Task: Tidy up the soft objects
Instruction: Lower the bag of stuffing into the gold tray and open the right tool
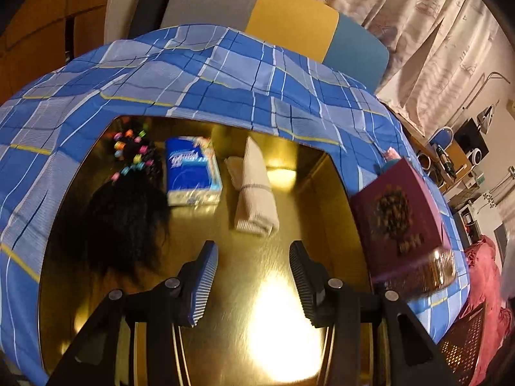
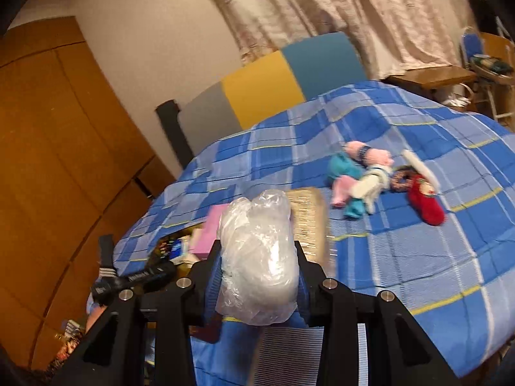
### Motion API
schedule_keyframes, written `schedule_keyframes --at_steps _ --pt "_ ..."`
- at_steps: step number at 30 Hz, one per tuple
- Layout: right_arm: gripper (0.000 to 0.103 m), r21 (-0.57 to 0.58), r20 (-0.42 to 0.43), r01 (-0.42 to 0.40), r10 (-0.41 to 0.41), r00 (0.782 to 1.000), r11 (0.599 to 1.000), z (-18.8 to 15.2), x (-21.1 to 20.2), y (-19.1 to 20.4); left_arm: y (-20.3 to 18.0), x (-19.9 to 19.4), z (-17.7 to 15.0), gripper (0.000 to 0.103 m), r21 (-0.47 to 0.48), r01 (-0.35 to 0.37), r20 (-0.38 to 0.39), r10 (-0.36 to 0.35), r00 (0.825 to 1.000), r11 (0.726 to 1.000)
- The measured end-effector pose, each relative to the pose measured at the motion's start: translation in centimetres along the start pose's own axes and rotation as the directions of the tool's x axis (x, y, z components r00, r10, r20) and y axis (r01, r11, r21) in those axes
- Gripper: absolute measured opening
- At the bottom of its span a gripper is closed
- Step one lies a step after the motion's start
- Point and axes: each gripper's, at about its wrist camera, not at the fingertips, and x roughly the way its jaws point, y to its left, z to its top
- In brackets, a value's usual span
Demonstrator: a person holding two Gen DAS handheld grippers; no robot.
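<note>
My left gripper [image 1: 254, 276] is open and empty, hovering over a shiny gold tray [image 1: 289, 337] on the blue plaid bed. In the tray lie a rolled cream towel [image 1: 256, 196], a blue tissue pack [image 1: 191, 173] and a black hairpiece with coloured clips [image 1: 128, 212]. My right gripper [image 2: 259, 273] is shut on a clear plastic bag holding something white [image 2: 257, 257], held above the bed. Farther right on the bed lies a heap of soft items: teal and pink socks [image 2: 344, 177], a white sock [image 2: 370, 186] and a red slipper sock [image 2: 425, 202].
A maroon box lid [image 1: 396, 222] stands at the tray's right edge. A padded grey, yellow and blue headboard [image 2: 273, 90] backs the bed. A wooden wardrobe [image 2: 58, 160] stands at the left, curtains and a desk at the right. A red basket [image 1: 466, 337] sits beside the bed.
</note>
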Motion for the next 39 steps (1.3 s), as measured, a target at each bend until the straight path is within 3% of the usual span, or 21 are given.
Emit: schedule_keyframes --at_steps 6,12,22,25,28,31,34,39 --pt "0.040 -0.092 -0.081 -0.087 0.080 0.993 0.992 0.4 4.5 6.3 0.5 -1.2 -2.1 0.047 0.027 -0.069 0.011 0.069 0.998 0.997" --pt "0.040 -0.175 -0.201 -0.141 0.104 0.974 0.974 -0.8 11.2 11.7 2.2 -2.2 -3.3 0.047 -0.016 -0.063 0.017 0.064 0.998 0.998" --pt "0.040 -0.334 -0.311 -0.023 -0.087 0.947 0.942 -2.4 22.2 14.7 5.0 -2.9 -4.2 0.047 -0.107 -0.053 0.023 0.056 0.998 0.993" --pt "0.040 -0.441 -0.257 0.043 -0.172 0.951 0.896 -2.3 24.2 16.1 5.1 -3.1 -4.0 0.047 -0.106 -0.050 0.034 0.054 0.998 0.993" --pt "0.040 -0.514 -0.244 0.098 -0.255 0.936 0.852 -2.3 26.5 17.2 5.1 -3.3 -3.8 0.047 -0.110 -0.048 0.040 0.053 0.998 0.993" --pt "0.040 -0.540 -0.243 0.116 -0.286 0.927 0.834 -2.5 28.0 17.7 5.5 -3.5 -3.7 0.047 -0.126 -0.046 0.044 0.052 0.998 0.991" --pt "0.040 -0.615 -0.210 0.139 -0.330 0.920 0.777 -3.1 28.9 18.6 5.8 -3.7 -3.5 0.047 -0.136 -0.048 0.049 0.055 0.997 0.990" --pt "0.041 -0.705 -0.176 0.212 -0.456 0.872 0.677 -3.8 31.6 18.9 6.1 -3.7 -3.4 0.047 -0.146 -0.048 0.045 0.055 0.997 0.988"
